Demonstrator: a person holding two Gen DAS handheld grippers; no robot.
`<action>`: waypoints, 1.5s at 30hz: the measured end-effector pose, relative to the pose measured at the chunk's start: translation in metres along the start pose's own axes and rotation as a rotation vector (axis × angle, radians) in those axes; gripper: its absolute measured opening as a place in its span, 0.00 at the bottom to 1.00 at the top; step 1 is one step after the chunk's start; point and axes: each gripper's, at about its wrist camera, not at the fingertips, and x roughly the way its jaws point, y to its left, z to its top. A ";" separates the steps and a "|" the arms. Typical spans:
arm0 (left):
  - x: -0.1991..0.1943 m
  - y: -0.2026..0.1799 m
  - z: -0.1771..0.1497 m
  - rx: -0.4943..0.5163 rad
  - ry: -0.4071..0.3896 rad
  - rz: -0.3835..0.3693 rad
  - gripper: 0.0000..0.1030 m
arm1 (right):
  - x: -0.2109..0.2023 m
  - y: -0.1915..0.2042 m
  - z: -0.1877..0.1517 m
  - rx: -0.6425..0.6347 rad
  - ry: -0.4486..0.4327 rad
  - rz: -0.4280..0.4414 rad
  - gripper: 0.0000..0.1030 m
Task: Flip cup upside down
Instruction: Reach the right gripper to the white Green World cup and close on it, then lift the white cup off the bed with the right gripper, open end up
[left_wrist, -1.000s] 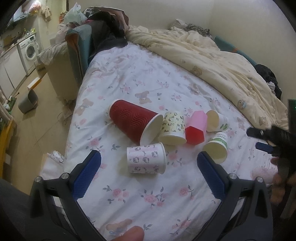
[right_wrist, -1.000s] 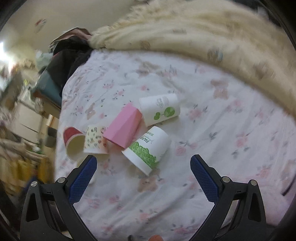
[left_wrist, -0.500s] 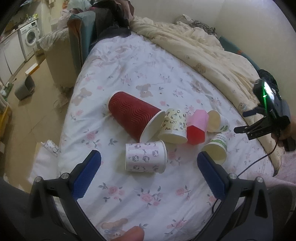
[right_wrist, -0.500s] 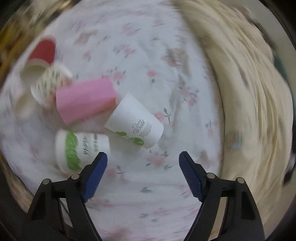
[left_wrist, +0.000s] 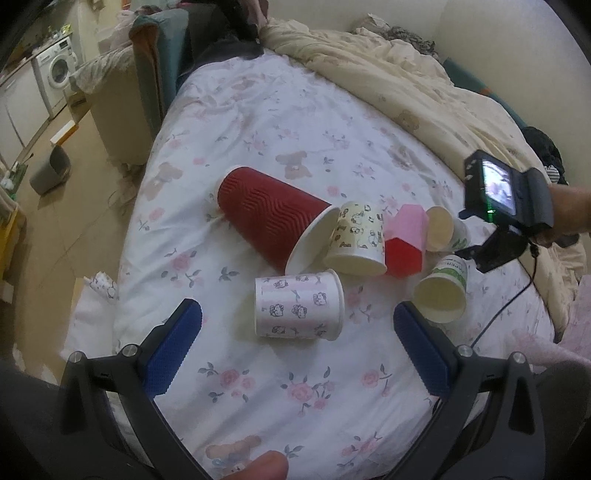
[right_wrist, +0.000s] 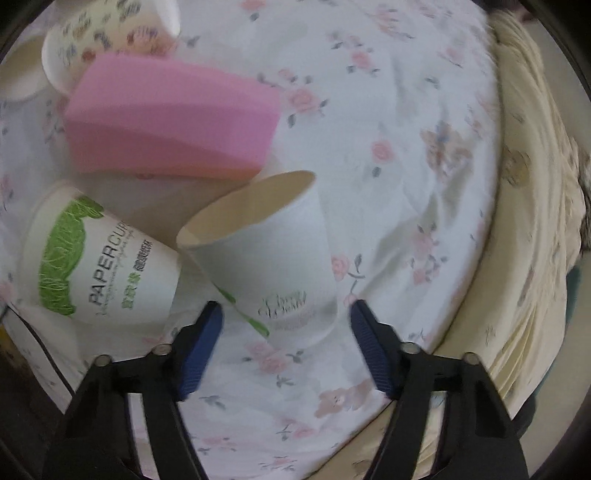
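Observation:
Several cups lie on their sides on a floral bed sheet (left_wrist: 280, 125). In the left wrist view: a red ribbed cup (left_wrist: 269, 218), a cartoon-print cup (left_wrist: 356, 238), a pink cup (left_wrist: 404, 240), a white cup (left_wrist: 441, 229), a green-banded cup (left_wrist: 443, 291) and a pink kitten-print cup (left_wrist: 299, 304). My left gripper (left_wrist: 295, 328) is open, just short of the kitten-print cup. My right gripper (right_wrist: 286, 325) is open, its jaws on either side of the white cup's (right_wrist: 273, 254) base, apart from it. The pink cup (right_wrist: 170, 122) and green-banded cup (right_wrist: 99, 258) lie beside it.
A cream duvet (left_wrist: 388, 81) is heaped along the bed's far and right side. The bed's left edge drops to the floor, with a grey bin (left_wrist: 50, 171) and a washing machine (left_wrist: 57, 72) beyond. The right gripper's body (left_wrist: 506, 206) hovers over the right cups.
My right gripper has moved down close to the white cup, which now lies between its jaws. The left gripper has moved slightly closer to the kitten-print cup.

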 end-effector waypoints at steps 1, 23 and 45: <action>0.000 -0.001 0.000 0.004 -0.001 0.001 1.00 | 0.003 0.001 0.001 -0.008 0.003 -0.007 0.66; -0.023 0.006 0.002 -0.023 -0.074 -0.010 0.99 | -0.112 -0.003 -0.052 0.551 -0.341 0.281 0.61; -0.038 0.025 -0.014 -0.035 -0.058 0.035 0.99 | -0.033 0.188 -0.012 1.123 -0.262 0.970 0.61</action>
